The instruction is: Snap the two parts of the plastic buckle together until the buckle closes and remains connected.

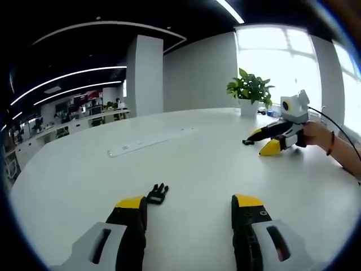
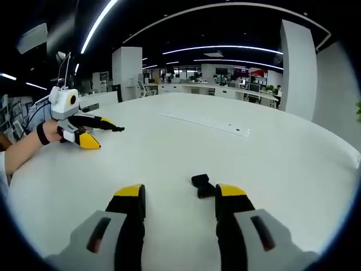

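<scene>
Both tongs gaping, empty, over the white worktop.
Left tongs: pronged buckle half at 11 o'clock; right tongs: socket half touching its right jaw.

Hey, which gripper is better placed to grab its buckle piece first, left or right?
Right, probably. The socket piece lies just inside the right gripper, touching one finger. The left gripper has the pronged piece outside its open jaws, so it must shift sideways.
</scene>
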Available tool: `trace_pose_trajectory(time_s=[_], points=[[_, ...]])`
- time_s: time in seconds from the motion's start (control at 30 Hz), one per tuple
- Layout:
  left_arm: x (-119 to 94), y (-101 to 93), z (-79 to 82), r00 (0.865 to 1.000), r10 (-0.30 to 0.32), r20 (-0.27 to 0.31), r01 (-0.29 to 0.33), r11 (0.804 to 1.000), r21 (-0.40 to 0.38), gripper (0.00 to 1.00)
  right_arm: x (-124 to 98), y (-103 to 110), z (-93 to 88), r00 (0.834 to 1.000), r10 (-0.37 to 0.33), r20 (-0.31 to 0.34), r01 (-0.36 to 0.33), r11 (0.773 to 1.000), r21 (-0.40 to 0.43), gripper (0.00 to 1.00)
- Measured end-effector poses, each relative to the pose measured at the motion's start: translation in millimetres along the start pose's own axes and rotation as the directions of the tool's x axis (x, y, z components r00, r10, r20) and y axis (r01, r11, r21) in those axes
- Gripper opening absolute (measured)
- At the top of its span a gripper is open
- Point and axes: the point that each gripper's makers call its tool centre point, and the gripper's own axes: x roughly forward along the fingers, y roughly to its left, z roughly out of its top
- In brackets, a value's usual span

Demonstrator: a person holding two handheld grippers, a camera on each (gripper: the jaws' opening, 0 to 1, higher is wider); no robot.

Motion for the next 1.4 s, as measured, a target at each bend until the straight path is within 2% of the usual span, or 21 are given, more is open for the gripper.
trace_pose_trajectory(time_s=[0.13,0.27,0.53,0.7,0.73,0.83,0.87,1.03,1.13,1.23,1.33,1.4], points=[[-0.4,1.7,0.0,1.000,0.012,0.001,-0.012,1.000,-0.004,0.59,0.5,4.0,0.5,1.000,0.009,0.009,-0.009,1.000,-0.009,0.46],[0.5,5.8,1.8,0.999,0.041,0.012,-0.041,0.999,-0.013,0.52,-0.9,8.9,2.1,1.000,0.010,0.016,-0.010,1.000,-0.016,0.41],[0.8,10.8,3.8,0.998,0.061,0.015,-0.061,0.998,-0.021,0.52,-11.5,23.3,-4.6,0.999,-0.026,0.024,0.026,1.000,-0.006,0.40],[1.5,11.6,4.0,0.997,0.071,0.018,-0.070,0.997,-0.023,0.51,-11.5,21.1,-5.5,0.999,-0.039,0.022,0.038,0.999,0.007,0.38],[1.9,12.5,4.3,0.997,0.076,0.020,-0.075,0.997,-0.024,0.51,-8.8,14.7,-3.4,0.999,-0.044,0.025,0.044,0.999,0.005,0.38],[3.0,14.5,5.0,0.996,0.090,0.027,-0.089,0.996,-0.028,0.47,-10.2,18.9,-4.3,0.999,-0.045,0.028,0.045,0.999,0.010,0.37],[3.4,15.0,5.4,0.995,0.097,0.028,-0.096,0.995,-0.028,0.46,-7.6,13.9,-2.5,0.998,-0.048,0.029,0.048,0.999,0.012,0.37],[3.7,13.8,5.2,0.995,0.091,0.032,-0.090,0.995,-0.029,0.45,-8.6,18.4,-2.8,0.998,-0.055,0.033,0.054,0.998,0.015,0.36],[3.5,14.6,4.9,0.995,0.093,0.031,-0.092,0.995,-0.040,0.45,-6.9,13.0,-0.7,0.997,-0.064,0.039,0.063,0.998,0.017,0.34],[3.4,14.1,4.7,0.995,0.093,0.033,-0.092,0.995,-0.040,0.44,-9.0,17.1,-1.4,0.996,-0.074,0.045,0.073,0.997,0.023,0.29],[3.5,14.3,5.0,0.995,0.096,0.035,-0.095,0.995,-0.039,0.38,-11.3,21.9,-2.8,0.995,-0.087,0.050,0.086,0.996,0.026,0.26],[3.3,14.3,5.0,0.995,0.097,0.036,-0.096,0.995,-0.037,0.35,-9.2,17.1,-1.4,0.994,-0.092,0.052,0.091,0.996,0.025,0.25]])
